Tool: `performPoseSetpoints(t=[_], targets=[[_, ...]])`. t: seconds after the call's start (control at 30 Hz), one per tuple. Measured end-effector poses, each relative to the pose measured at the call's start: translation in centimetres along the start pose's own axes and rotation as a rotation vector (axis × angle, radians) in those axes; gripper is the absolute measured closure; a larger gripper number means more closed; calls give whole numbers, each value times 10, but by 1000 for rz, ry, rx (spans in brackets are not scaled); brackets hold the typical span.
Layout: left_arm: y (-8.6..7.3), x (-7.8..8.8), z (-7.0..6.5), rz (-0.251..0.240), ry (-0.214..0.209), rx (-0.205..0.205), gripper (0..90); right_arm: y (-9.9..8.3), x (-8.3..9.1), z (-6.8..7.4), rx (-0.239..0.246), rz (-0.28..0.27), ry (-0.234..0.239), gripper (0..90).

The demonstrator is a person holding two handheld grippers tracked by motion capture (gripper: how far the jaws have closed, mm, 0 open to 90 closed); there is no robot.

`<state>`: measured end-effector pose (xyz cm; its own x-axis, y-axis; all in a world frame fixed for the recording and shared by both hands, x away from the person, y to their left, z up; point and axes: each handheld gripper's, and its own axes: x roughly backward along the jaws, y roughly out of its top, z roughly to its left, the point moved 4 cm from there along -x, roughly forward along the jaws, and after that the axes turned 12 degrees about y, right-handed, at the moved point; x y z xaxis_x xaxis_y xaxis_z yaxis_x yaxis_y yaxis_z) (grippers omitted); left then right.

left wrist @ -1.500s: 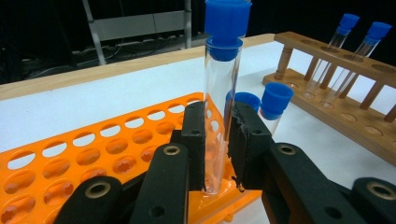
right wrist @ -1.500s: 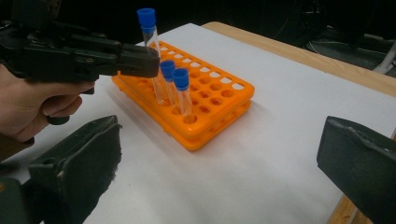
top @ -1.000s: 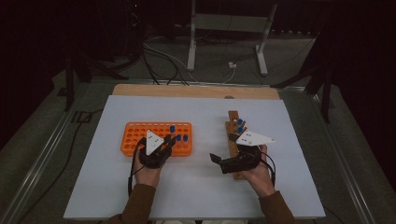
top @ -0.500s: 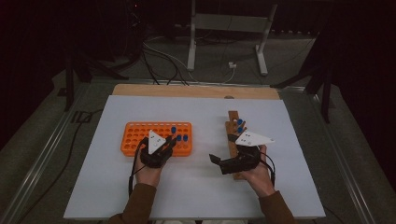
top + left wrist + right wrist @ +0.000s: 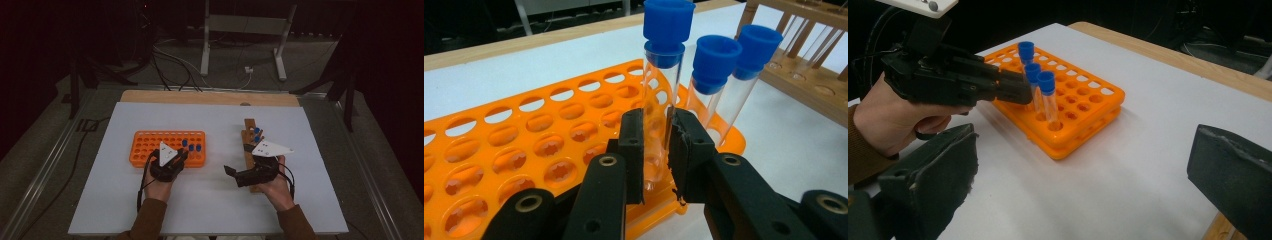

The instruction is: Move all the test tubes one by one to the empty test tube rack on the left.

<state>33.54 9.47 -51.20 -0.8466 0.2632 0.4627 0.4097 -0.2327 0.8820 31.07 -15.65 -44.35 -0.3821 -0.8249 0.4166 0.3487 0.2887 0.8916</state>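
The left gripper point(image 5: 656, 150) has its two black fingers point(image 5: 631, 150) clamped on the glass wall of a clear test tube with a blue cap point(image 5: 663, 75), which stands upright in a hole near the right end of the orange plastic tube rack point(image 5: 524, 150). Just beside it on the right stand two more blue-capped clear tubes point(image 5: 714, 85), also upright in the same rack. In the high view the rack point(image 5: 150, 145) lies on the left half of the white desk point(image 5: 210, 210), and the left gripper point(image 5: 181, 156) reaches it from the near side, over the rack's right end.

The right gripper point(image 5: 1083, 180) hangs above bare desk near the middle, pointing left towards the rack, its padded fingers point(image 5: 943, 170) wide apart with nothing between them. In the high view this gripper point(image 5: 230, 172) sits just left of a long wooden tube rack point(image 5: 248, 131) that runs near to far on the right half of the desk; a few blue-capped tubes point(image 5: 256, 134) stand in its far part. The right hand point(image 5: 277, 187) lies over the wooden rack's near end.
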Motion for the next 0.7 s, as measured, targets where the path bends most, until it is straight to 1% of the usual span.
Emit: performPoseSetpoints(t=[0.23,0.33,0.5,0.57,0.7], targets=[[-2,-2,1,34,-3,-4,784,0,0,1,1,3,3,0],[-4,-3,0,48,-1,-18,785,0,-1,1,2,5,3,0],[-7,-4,-3,55,14,-46,787,0,-1,1,3,5,5,0],[-7,-4,-2,55,12,-40,787,0,-1,1,3,5,6,0],[-7,-3,-2,60,8,-41,788,0,-1,2,3,6,7,0]])
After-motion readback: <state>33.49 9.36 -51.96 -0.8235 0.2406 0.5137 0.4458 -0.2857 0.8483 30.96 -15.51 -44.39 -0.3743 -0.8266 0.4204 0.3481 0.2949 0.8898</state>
